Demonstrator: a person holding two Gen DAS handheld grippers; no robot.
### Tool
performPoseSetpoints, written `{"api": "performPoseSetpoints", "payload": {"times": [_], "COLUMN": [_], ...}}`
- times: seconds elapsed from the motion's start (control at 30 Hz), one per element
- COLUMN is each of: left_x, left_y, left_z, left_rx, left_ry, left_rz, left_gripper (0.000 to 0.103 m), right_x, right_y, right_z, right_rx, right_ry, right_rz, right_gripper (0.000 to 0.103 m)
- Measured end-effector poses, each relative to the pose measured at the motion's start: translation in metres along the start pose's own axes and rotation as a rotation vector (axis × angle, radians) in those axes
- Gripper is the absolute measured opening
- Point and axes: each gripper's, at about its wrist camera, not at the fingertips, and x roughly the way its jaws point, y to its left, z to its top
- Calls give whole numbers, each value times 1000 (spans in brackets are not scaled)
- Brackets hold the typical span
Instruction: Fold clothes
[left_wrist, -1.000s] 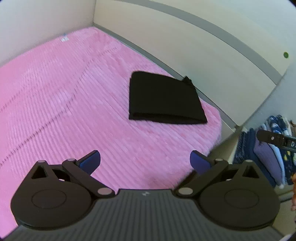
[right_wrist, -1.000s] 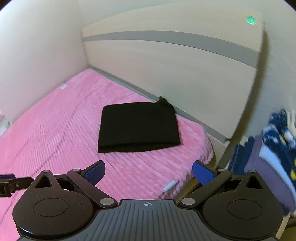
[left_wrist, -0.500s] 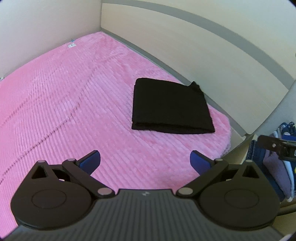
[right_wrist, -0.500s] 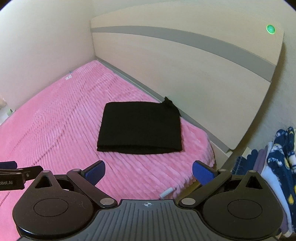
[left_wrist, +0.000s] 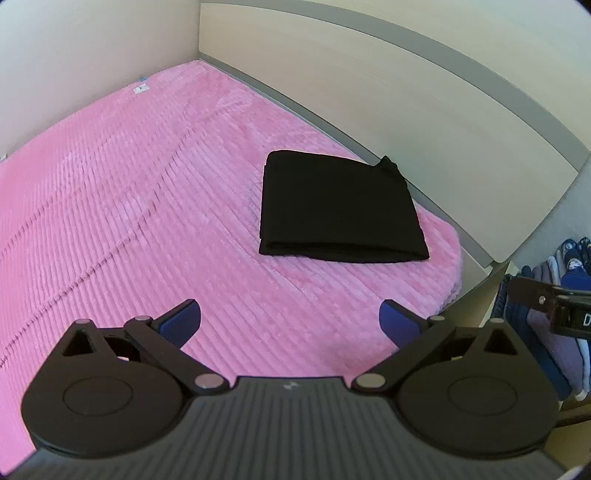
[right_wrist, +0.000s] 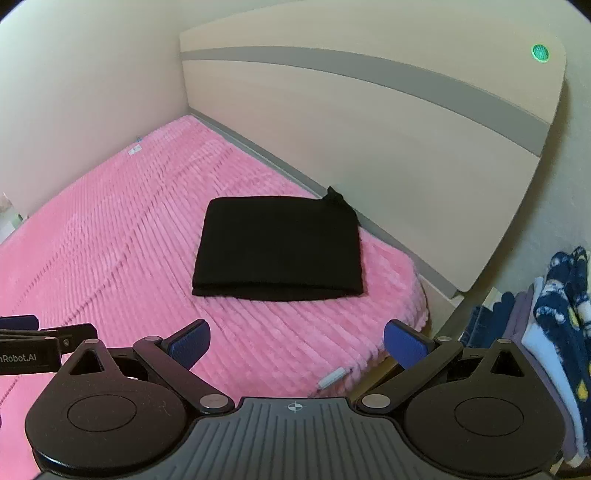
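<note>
A pink ribbed plush bedspread (left_wrist: 147, 206) was seen covering the bed, a folded black rectangular garment (left_wrist: 340, 210) was laid flat on it near the pale wooden headboard (right_wrist: 369, 122), and the left gripper (left_wrist: 290, 319) and right gripper (right_wrist: 297, 341) were held wide apart, empty, above the near edge.

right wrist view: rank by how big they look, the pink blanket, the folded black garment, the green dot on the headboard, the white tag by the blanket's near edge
1. pink blanket
2. folded black garment
3. green dot and white tag: both tiny, too alike to rank, and the tag lies nearer the camera.
</note>
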Motion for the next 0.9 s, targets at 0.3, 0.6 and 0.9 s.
{"api": "performPoseSetpoints", "payload": {"times": [0.3, 0.6, 0.9], "left_x": [-2, -6, -8], "left_y": [2, 3, 6], "left_z": [-1, -5, -6], "left_rx": [18, 18, 19], "left_ry": [-8, -14, -11], "left_rz": [-1, 3, 0], "left_gripper": [101, 101, 101], "right_x": [-2, -6, -6], "right_y": [10, 14, 21], "right_z": [-1, 0, 0], "right_rx": [-17, -31, -42], "right_ry": [-7, -21, -25], "right_rz": [-13, -6, -9], "right_gripper": [103, 103, 103]}}
